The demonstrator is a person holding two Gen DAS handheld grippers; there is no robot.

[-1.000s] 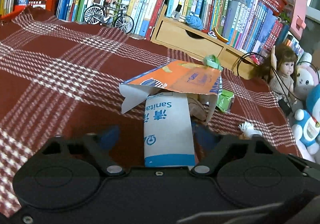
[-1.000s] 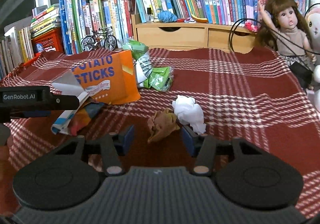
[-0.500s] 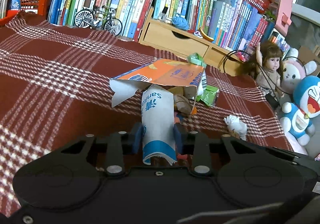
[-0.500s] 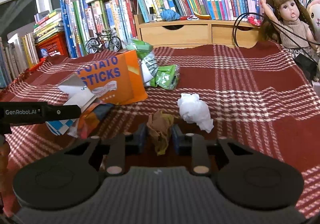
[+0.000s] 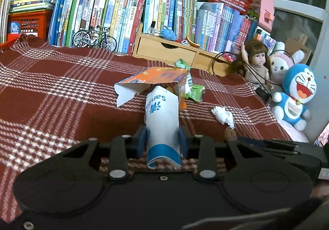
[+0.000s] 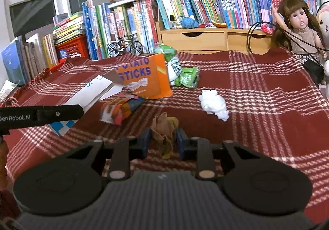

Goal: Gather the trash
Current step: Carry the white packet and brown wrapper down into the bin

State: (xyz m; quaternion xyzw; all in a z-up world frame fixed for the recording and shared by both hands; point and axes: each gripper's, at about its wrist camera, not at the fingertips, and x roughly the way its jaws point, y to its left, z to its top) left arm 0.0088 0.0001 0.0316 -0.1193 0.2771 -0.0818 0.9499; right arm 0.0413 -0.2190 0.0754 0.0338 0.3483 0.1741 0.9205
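My left gripper (image 5: 162,139) is shut on a white and blue paper packet (image 5: 162,119), lifted off the red plaid cloth (image 5: 61,94). The packet (image 6: 90,94) also shows at the left of the right wrist view, above the left gripper's black finger. My right gripper (image 6: 163,140) is shut on a crumpled brown paper wad (image 6: 164,129). An orange potato-sticks box (image 6: 144,78) lies on the cloth, with green wrappers (image 6: 185,78) behind it and a colourful snack wrapper (image 6: 121,108) in front. A white crumpled tissue (image 6: 214,104) lies to the right.
Rows of books (image 5: 115,14), a model bicycle (image 5: 94,38) and a wooden drawer unit (image 5: 168,51) line the far edge. A doll (image 5: 257,65) and plush toys (image 5: 298,94) with a black cable stand at the right. A red crate (image 6: 72,48) sits at the left.
Both grippers went from open to shut: the left on the white and blue packet, the right on the brown wad. Both then rose and drew back from the pile.
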